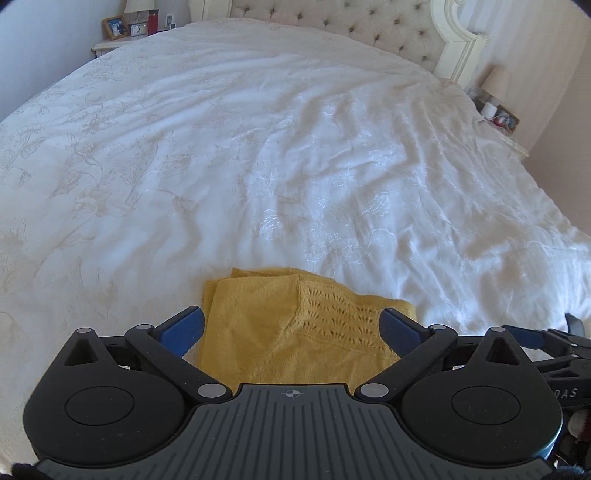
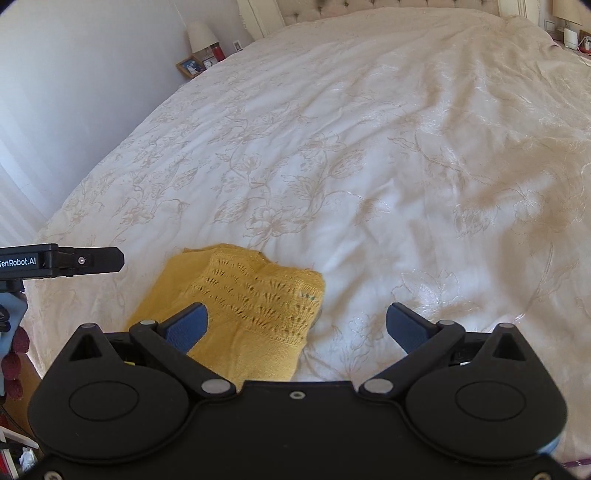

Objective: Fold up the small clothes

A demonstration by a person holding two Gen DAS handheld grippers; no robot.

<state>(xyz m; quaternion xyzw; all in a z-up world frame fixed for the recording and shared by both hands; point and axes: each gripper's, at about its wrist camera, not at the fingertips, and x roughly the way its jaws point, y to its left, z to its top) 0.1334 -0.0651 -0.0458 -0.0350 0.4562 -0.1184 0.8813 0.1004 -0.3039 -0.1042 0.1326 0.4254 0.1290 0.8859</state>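
Observation:
A small yellow knitted garment lies folded into a compact rectangle on the white bedspread, near the bed's front edge. My left gripper is open, its blue pads either side of the garment and above it. In the right wrist view the garment sits at lower left. My right gripper is open and empty, its left pad over the garment's right part and its right pad over bare bedspread. The left gripper's body shows at the left edge there.
A tufted headboard stands at the far end. Nightstands with a lamp and a photo frame flank the bed. A wall runs along the bed's left side.

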